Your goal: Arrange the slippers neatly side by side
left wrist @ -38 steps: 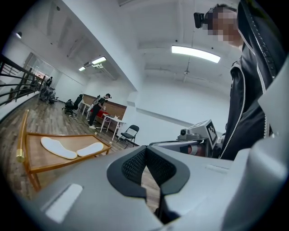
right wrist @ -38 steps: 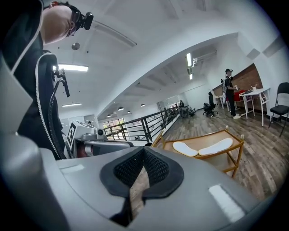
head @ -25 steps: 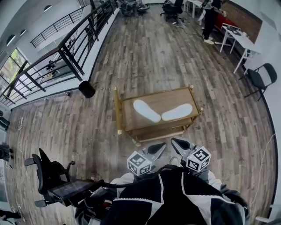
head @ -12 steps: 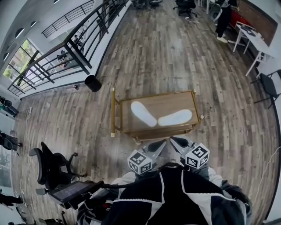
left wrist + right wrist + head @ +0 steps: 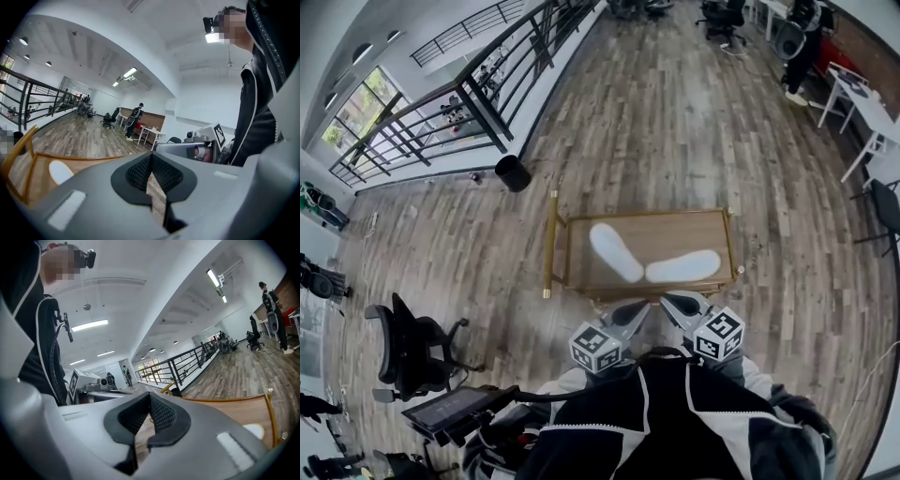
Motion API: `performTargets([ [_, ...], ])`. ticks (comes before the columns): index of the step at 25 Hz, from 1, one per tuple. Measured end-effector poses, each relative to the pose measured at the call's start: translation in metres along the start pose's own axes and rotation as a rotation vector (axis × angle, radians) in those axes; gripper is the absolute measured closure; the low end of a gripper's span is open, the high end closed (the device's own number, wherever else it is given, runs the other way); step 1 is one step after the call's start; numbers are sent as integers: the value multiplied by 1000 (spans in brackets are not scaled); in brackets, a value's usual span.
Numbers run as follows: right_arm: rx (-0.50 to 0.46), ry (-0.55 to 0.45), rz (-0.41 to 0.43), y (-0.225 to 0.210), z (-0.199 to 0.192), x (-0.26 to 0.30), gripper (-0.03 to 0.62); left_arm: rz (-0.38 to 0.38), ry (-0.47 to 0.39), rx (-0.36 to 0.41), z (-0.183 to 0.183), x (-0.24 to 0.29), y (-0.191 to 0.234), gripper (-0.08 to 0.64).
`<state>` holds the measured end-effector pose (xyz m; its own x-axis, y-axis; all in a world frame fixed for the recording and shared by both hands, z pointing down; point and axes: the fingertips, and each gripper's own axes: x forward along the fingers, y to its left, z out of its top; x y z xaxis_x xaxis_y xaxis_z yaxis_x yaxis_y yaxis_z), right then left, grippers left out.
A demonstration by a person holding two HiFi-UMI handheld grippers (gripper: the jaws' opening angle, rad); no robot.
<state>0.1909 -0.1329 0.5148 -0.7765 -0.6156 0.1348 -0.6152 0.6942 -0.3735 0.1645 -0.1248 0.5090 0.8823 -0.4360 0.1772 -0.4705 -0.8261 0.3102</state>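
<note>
Two slippers (image 5: pixel 616 252) (image 5: pixel 682 266) in a V on the trolley (image 5: pixel 717 234)

Both lie on its wooden top, near ends almost meeting. I hold my left gripper (image 5: pixel 634 313) and right gripper (image 5: pixel 679 305) clenched, empty, just short of its near rail

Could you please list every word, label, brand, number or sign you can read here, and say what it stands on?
None: no readable text shows in any view.
Cubes on the left gripper and right gripper: black-and-white square patterns only, no letters or numbers.
White slippers: plain, no brand visible.
</note>
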Motion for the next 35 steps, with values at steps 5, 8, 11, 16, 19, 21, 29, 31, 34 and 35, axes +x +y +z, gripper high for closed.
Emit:
performTargets([
  [5, 2, 6, -23, -10, 7, 41, 588, -21, 4, -4, 10, -7, 42, 546],
  [8, -9, -9, -43, -13, 13, 48, 588, -44, 5, 10, 18, -4, 52, 546],
  [11, -19, -29, -77, -15, 25, 63, 588, -83, 5, 31, 32, -6, 68, 546],
  [16, -20, -65, -157, -24, 38, 115, 588, -157, 16, 39, 47, -19, 119, 546],
  [19, -21, -79, -193, -30, 43, 133, 588, -201, 39, 44, 44, -23, 134, 546],
  [21, -27, -74, -198, -31, 42, 140, 588, -221, 56, 56, 41, -23, 136, 546],
  [29, -82, -24, -125, -52, 62, 141, 588, -133, -33, 27, 60, -4, 147, 546],
  [31, -96, -9, -102, -61, 61, 136, 588, -104, -55, 14, 58, 6, 147, 546],
  [34, -102, 10, -73, -76, 56, 125, 588, -71, -76, 3, 53, 25, 145, 546],
  [35, -104, 16, -65, -78, 56, 121, 588, -65, -79, -2, 53, 28, 143, 546],
])
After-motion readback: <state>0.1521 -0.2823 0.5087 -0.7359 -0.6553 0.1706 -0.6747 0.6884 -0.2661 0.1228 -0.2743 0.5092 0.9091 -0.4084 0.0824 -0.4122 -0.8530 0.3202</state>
